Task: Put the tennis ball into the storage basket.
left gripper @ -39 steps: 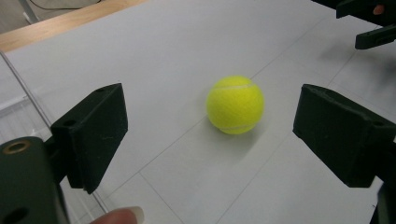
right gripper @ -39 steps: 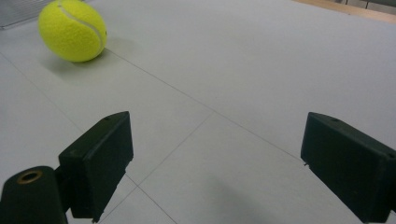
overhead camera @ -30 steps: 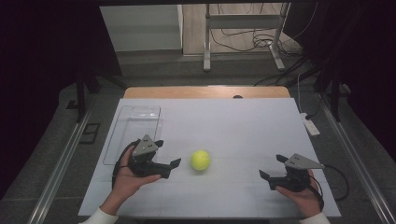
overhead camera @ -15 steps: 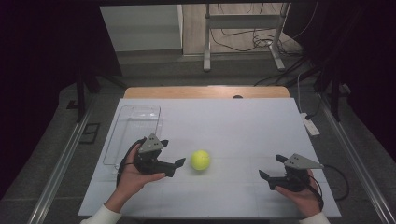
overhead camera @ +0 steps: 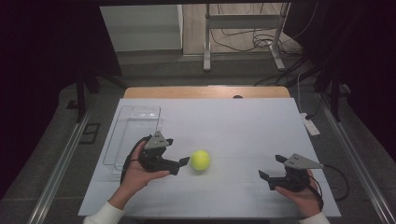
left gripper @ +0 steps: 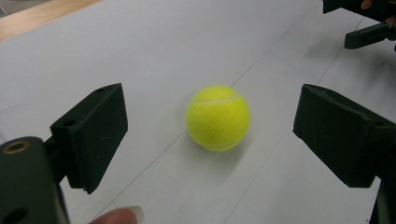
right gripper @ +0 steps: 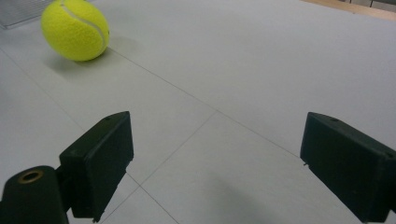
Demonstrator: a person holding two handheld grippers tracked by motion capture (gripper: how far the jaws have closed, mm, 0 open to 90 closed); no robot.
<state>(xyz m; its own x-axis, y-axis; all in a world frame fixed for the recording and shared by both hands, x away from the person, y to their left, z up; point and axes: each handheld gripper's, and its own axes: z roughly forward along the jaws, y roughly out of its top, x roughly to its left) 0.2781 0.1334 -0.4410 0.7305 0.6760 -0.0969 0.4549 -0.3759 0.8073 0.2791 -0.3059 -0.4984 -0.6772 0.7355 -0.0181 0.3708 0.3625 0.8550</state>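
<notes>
A yellow-green tennis ball (overhead camera: 200,160) lies on the white sheet (overhead camera: 233,126) a little left of the middle. My left gripper (overhead camera: 179,151) is just left of it, pointing at it, jaws open. In the left gripper view the ball (left gripper: 218,117) sits a short way ahead, centred between the two black pads (left gripper: 93,135), and touches neither. My right gripper (overhead camera: 270,167) rests near the front right of the sheet, open with nothing between its jaws. From the right gripper view the ball (right gripper: 74,30) lies far off at the upper left.
A clear plastic tray (overhead camera: 133,133) stands at the left side of the sheet, behind my left hand. A white power strip (overhead camera: 310,125) lies off the sheet's right edge. The wooden table edge (overhead camera: 205,92) runs along the back.
My left gripper has slid a little to the right, closer to the ball. The ball and the right gripper have stayed where they were.
</notes>
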